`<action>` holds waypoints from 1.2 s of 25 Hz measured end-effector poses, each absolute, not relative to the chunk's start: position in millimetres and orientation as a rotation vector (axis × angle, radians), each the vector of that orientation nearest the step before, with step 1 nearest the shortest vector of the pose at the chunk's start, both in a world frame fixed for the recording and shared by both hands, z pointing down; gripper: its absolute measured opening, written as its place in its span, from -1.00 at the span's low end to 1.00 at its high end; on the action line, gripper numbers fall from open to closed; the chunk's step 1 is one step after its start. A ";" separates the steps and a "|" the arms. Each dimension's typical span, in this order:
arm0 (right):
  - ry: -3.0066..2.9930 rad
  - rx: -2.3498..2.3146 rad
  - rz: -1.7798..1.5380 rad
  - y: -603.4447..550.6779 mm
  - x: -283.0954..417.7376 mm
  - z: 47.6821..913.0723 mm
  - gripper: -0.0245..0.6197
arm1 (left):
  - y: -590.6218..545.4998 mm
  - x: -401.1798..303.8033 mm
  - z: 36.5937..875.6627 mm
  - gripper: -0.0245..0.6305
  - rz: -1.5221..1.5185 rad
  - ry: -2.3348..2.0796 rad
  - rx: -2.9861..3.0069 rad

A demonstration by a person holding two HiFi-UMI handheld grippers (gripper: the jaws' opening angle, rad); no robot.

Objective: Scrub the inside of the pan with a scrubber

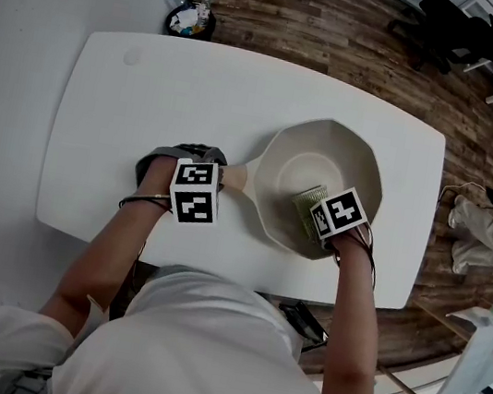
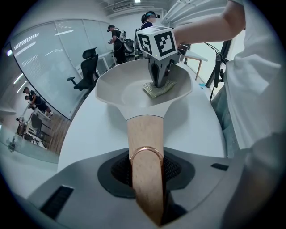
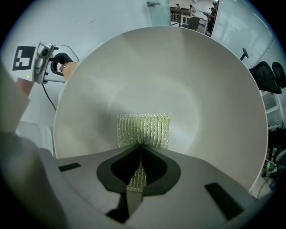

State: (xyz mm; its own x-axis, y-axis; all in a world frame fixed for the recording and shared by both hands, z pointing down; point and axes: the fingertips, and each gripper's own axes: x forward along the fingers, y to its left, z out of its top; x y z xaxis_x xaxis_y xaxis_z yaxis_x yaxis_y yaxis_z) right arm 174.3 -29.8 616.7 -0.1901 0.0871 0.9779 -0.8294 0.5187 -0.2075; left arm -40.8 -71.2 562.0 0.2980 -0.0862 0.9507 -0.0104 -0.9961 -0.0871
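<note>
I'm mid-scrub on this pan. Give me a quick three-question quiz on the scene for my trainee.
1. True or false: the right gripper is shut on the scrubber inside the pan.
2. The left gripper grips: A the pan's rim; B the wooden handle; C nothing.
3. Fill in: the pan rests on a white ____.
Key: 1 true; 2 B; 3 table.
</note>
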 end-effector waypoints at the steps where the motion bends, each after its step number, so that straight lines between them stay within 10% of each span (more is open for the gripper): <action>1: -1.546 0.653 0.941 -28.8 172.1 616.6 -0.84 | -71.1 -40.7 562.0 -0.55 -1.823 0.092 -2.479; 30: -1.670 0.476 0.971 -27.1 122.8 615.1 -0.84 | -71.4 -39.4 562.1 -0.56 -1.839 0.104 -2.466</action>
State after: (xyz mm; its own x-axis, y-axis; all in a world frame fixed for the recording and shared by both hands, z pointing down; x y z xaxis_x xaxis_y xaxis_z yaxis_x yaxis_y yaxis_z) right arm 122.8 -27.1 615.1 -0.3262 0.1635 0.9311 -0.7280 0.5849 -0.3577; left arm -39.4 -71.4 562.1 0.2843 -0.0923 0.9543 -0.0160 -0.9957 -0.0915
